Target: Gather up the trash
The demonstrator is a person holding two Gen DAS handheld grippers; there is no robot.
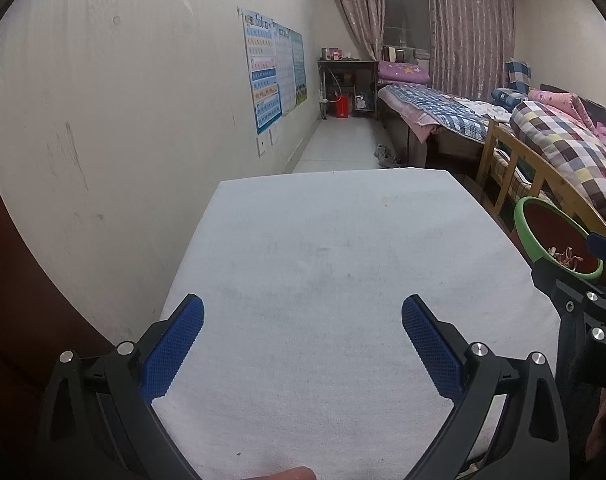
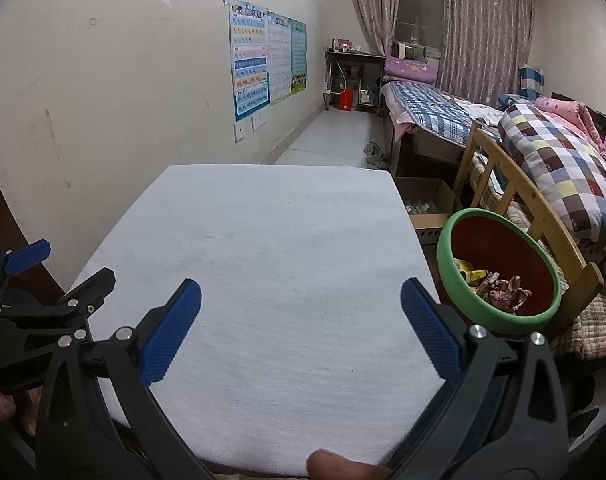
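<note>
A white cloth-covered table (image 1: 323, 264) (image 2: 271, 248) fills both views, with nothing lying on its top. A green-rimmed red bin (image 2: 499, 268) (image 1: 555, 236) stands beside the table's right edge, holding crumpled wrappers (image 2: 499, 288) (image 1: 565, 258). My left gripper (image 1: 303, 344) is open and empty over the near part of the table. My right gripper (image 2: 301, 328) is open and empty over the near right part, just left of the bin. The left gripper's body shows at the left edge of the right wrist view (image 2: 35, 304).
A wall with posters (image 2: 263, 56) runs along the left. A wooden bed frame (image 2: 531, 216) with checked bedding (image 2: 563, 176) stands right of the bin. A cardboard box (image 2: 423, 204) sits on the floor past the table's far right corner. A desk (image 2: 351, 68) stands at the room's far end.
</note>
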